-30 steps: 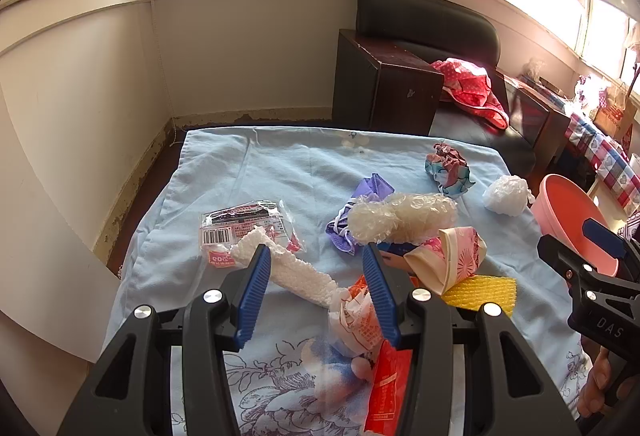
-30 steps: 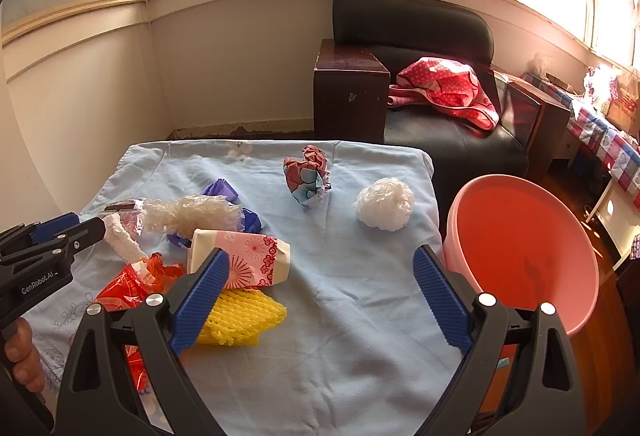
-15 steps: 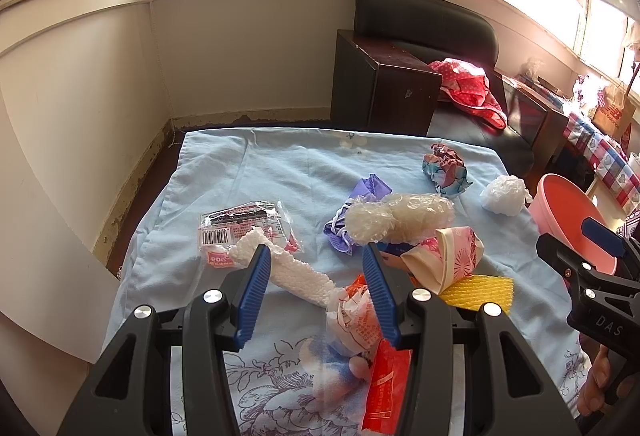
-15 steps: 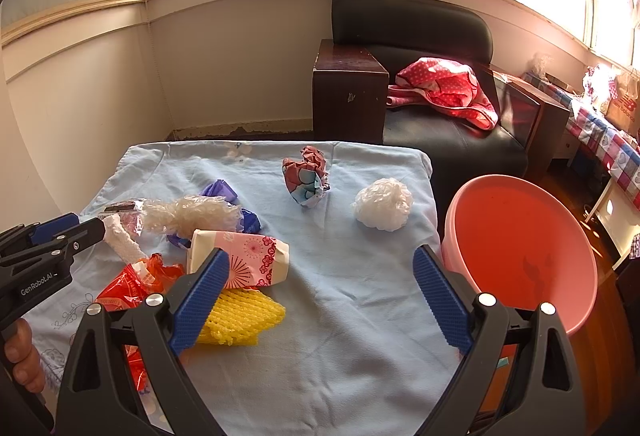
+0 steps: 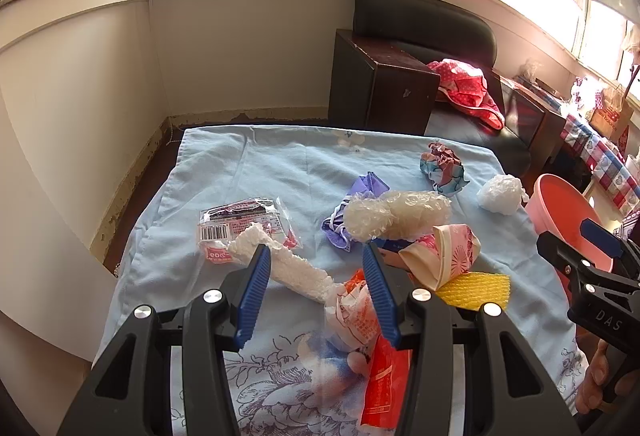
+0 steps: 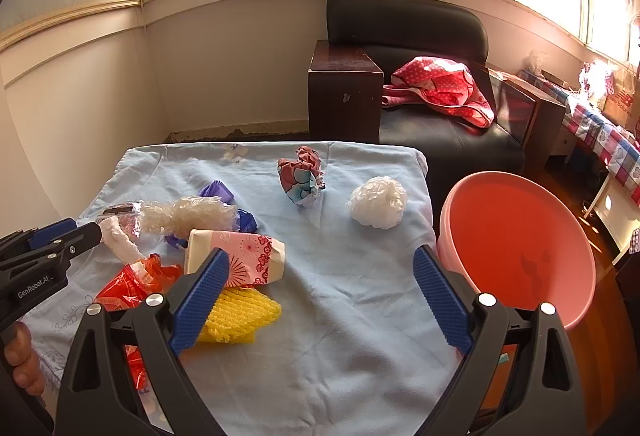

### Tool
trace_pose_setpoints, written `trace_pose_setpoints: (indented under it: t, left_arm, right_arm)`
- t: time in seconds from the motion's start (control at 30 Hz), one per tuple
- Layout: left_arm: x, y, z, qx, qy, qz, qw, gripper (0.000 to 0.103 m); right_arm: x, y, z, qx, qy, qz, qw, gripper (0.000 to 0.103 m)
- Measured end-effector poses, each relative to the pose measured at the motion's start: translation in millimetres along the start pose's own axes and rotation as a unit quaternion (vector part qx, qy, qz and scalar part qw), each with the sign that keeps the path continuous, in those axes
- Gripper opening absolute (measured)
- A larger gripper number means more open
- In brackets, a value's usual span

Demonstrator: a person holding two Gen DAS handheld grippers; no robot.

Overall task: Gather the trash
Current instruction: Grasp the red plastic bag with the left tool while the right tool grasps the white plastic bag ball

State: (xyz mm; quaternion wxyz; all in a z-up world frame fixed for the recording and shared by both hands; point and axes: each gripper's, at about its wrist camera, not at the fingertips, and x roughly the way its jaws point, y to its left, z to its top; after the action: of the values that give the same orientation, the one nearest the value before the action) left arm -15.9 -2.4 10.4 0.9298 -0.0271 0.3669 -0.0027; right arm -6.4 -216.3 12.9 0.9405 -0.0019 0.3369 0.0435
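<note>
Several wrappers (image 6: 236, 256) crowd the cloth (image 6: 352, 300) beside the pink basin (image 6: 516, 248).

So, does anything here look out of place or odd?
Only the expected litter: wrappers, a crushed pink paper cup and yellow foam net lie scattered on the blue cloth. The pink basin beside it holds no trash I can see. Nothing looks spilled or broken.

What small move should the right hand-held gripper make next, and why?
Probably ease it forward and slightly right toward the white plastic wad. The right hand-held gripper is open and empty, the wad lies alone on the blue cloth, and it is the piece nearest the pink basin, which appears empty.
</note>
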Motion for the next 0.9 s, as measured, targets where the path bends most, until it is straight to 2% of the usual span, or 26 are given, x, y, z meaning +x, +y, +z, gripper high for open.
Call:
trace_pose_setpoints:
  t: [0.2, 0.43, 0.63, 0.83, 0.9]
  left_arm:
    - [-1.4, 8.9, -3.3, -0.006, 0.006, -0.021, 0.9997, 0.048]
    - [-18.4, 19.1, -14.1, -0.019, 0.025, -0.082, 0.9961, 0.048]
    - [-34.3, 4.3, -27.0, -0.002, 0.048, -0.137, 0.9894, 0.049]
    - [-23.5, -15.4, -38.2, 0.030, 0.082, -0.126, 0.9882, 0.049]
    - [-17.3, -16.1, -41.5, 0.029, 0.097, -0.124, 0.9870, 0.041]
  right_arm:
    - [-2.4, -3.9, -2.7, 0.006, -0.002, 0.002, 1.000, 0.094]
    - [-3.8, -5.8, -9.1, 0.008, 0.004, 0.016, 1.000, 0.094]
    - [-3.6, -7.7, -16.9, 0.011, 0.012, 0.028, 0.999, 0.094]
    - [-5.5, -6.7, -23.8, 0.009, 0.021, 0.053, 0.998, 0.094]
    - [-4.4, -5.2, -26.8, 0.006, 0.027, 0.060, 0.998, 0.094]
